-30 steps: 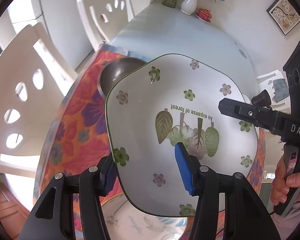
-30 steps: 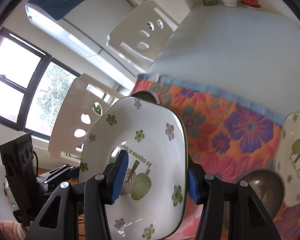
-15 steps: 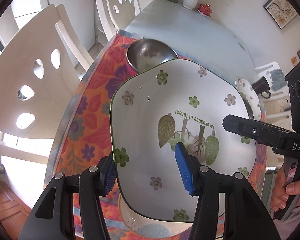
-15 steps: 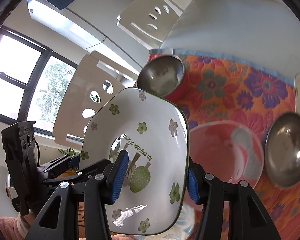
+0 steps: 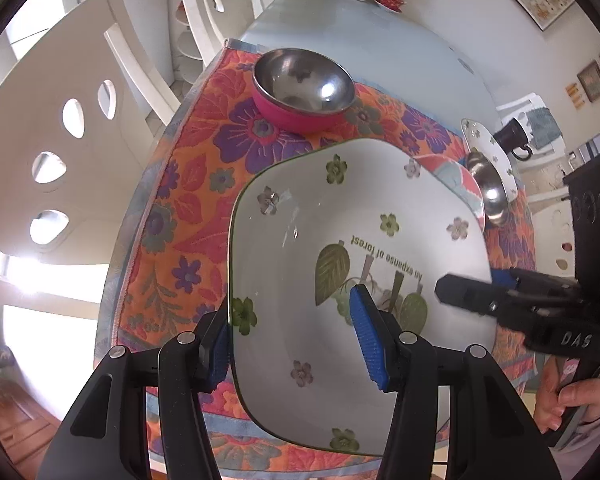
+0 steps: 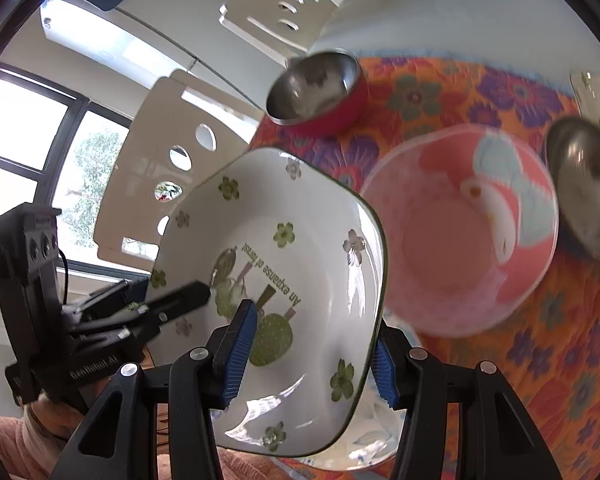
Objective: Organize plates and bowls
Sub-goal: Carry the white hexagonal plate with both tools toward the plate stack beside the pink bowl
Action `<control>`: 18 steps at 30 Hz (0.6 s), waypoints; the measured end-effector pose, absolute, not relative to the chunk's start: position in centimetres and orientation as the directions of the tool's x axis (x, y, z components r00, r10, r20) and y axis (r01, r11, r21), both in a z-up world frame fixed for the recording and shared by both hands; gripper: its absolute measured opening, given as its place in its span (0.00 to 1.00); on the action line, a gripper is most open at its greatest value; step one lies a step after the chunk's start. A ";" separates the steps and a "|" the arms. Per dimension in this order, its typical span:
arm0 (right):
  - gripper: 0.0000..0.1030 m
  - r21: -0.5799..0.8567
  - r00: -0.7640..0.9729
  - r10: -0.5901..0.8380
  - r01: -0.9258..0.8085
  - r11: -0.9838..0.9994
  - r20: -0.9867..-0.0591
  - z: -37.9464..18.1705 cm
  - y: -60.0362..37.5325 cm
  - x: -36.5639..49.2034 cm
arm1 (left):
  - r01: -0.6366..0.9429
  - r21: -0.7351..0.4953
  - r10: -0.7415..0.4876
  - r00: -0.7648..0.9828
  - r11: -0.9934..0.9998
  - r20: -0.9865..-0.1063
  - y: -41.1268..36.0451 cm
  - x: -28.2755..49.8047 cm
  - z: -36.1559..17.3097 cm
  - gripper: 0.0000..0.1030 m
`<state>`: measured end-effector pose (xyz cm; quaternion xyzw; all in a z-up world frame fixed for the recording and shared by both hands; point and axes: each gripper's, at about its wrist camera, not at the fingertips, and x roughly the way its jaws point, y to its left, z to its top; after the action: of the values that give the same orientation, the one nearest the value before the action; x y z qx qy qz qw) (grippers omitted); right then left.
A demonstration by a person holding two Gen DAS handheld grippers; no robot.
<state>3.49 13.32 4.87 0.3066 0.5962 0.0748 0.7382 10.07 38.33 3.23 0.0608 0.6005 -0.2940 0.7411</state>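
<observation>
A white square plate (image 5: pixel 360 240) with green flowers and a forest print hangs tilted above the floral mat (image 5: pixel 188 200). My left gripper (image 5: pixel 294 342) is shut on its left rim, one blue pad under the edge and one inside. My right gripper (image 6: pixel 310 360) is shut on the opposite rim of the same plate (image 6: pixel 300 240). Each gripper shows in the other's view: the right gripper (image 5: pixel 476 286) at the plate's far side, the left gripper (image 6: pixel 156 296) at the left. A hand (image 5: pixel 564 400) holds the right handle.
On the mat are a steel bowl with a red outside (image 5: pixel 304 84), a pink flamingo plate (image 6: pixel 460 232), a second steel bowl (image 6: pixel 584 184) and another white floral plate (image 5: pixel 484 148). A pale plate (image 6: pixel 380 448) lies below the held one. White chairs (image 5: pixel 60 140) line the table's left edge.
Both grippers have carried the plate across and slightly down over the mat. The red-sided bowl and the pink plate, hidden or partly hidden before, now show beyond it.
</observation>
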 end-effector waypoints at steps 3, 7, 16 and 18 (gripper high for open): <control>0.51 0.558 0.284 0.489 0.275 0.783 -0.825 4.0 13.5 2.4 | 0.519 -0.266 -0.364 0.095 0.812 -0.926 38.6 9.8 2.4 0.48; 0.51 0.556 0.254 0.497 0.304 0.774 -0.830 2.7 13.9 1.3 | 0.529 -0.289 -0.367 0.047 0.798 -0.929 38.7 9.1 1.0 0.48; 0.51 0.542 0.208 0.501 0.329 0.773 -0.840 1.1 14.4 0.1 | 0.533 -0.301 -0.348 -0.013 0.791 -0.937 39.2 7.3 -1.4 0.48; 0.51 0.536 0.196 0.499 0.331 0.777 -0.844 0.7 14.5 0.1 | 0.534 -0.303 -0.348 -0.018 0.790 -0.937 39.2 7.1 -1.5 0.48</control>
<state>0.07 14.52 0.73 0.3287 0.6313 0.0600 0.6998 7.05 39.23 -1.50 0.0727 0.6394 -0.3162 0.6971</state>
